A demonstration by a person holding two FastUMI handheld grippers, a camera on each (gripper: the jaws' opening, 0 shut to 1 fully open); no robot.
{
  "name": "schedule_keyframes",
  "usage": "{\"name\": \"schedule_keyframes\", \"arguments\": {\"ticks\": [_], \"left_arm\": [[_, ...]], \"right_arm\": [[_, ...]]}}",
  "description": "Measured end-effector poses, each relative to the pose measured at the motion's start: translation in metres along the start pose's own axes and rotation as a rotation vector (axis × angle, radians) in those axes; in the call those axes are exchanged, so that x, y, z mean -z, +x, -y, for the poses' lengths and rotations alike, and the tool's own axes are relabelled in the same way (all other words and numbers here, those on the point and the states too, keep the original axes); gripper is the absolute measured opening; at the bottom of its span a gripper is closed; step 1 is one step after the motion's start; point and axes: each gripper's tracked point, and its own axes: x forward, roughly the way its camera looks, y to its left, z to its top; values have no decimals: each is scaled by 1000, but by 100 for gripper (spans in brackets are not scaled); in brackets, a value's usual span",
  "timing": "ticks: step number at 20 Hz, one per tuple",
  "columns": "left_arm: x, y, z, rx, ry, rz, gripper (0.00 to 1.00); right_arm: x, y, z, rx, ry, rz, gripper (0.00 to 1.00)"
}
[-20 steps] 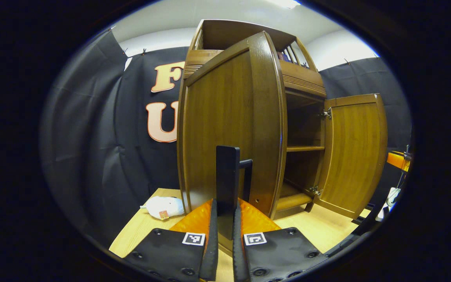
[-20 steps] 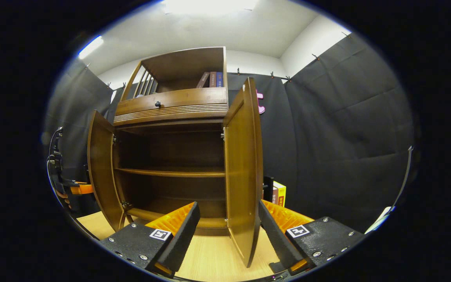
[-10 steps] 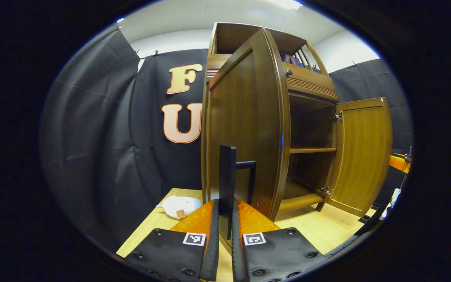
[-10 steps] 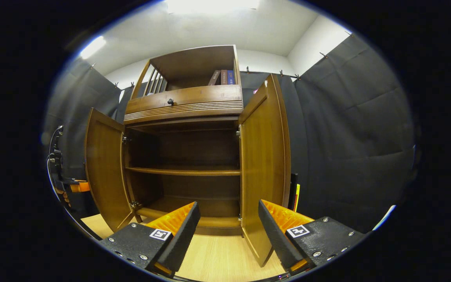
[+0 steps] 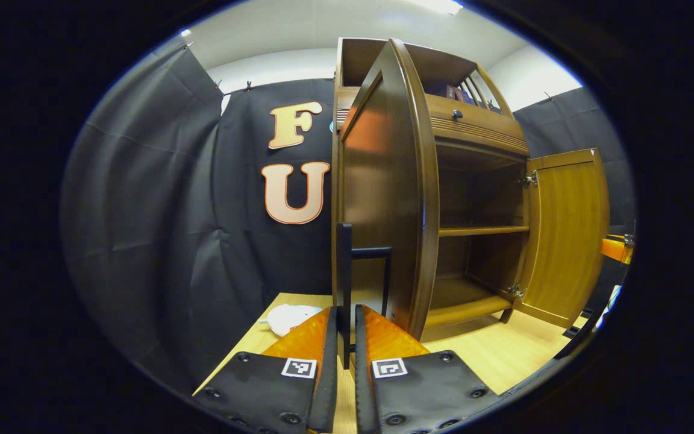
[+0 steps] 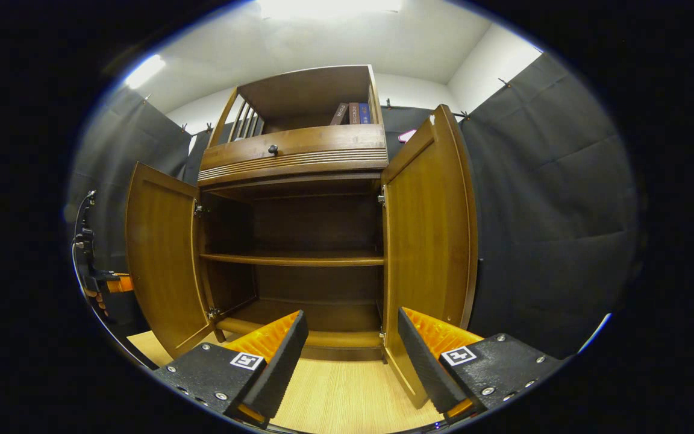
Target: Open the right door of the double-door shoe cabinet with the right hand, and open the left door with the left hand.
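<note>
Though doors open — cabinet (image 6: pixel 290 229) bare

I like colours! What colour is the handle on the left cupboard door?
Black handle; left gripper view shows it best.

A recording booth: black cloth walls (image 6: pixel 552 199) surround a wooden cabinet (image 6: pixel 299 157).

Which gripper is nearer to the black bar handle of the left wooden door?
Left. The left gripper is closed on the black bar handle of the left wooden door. The right gripper stands open before the cabinet, holding nothing.
</note>
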Motion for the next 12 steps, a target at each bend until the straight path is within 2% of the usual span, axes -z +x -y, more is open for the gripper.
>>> {"name": "schedule_keyframes", "arguments": {"ticks": [6,7,8,11,12], "left_arm": [[2,-3,-24,20,-16,4,14],[3,-2,-26,18,-16,3,14],[3,-2,-29,18,-16,2,14],[2,-1,-36,27,-24,-1,14],[3,-1,-40,27,-24,-3,14]], "right_arm": [[8,9,-21,-15,-9,-22,92],[9,11,-25,-18,-10,-24,98],[9,12,-29,-21,-10,-25,92],[14,18,-36,-32,-9,-35,92],[14,19,-40,-38,-10,-39,98]]}}
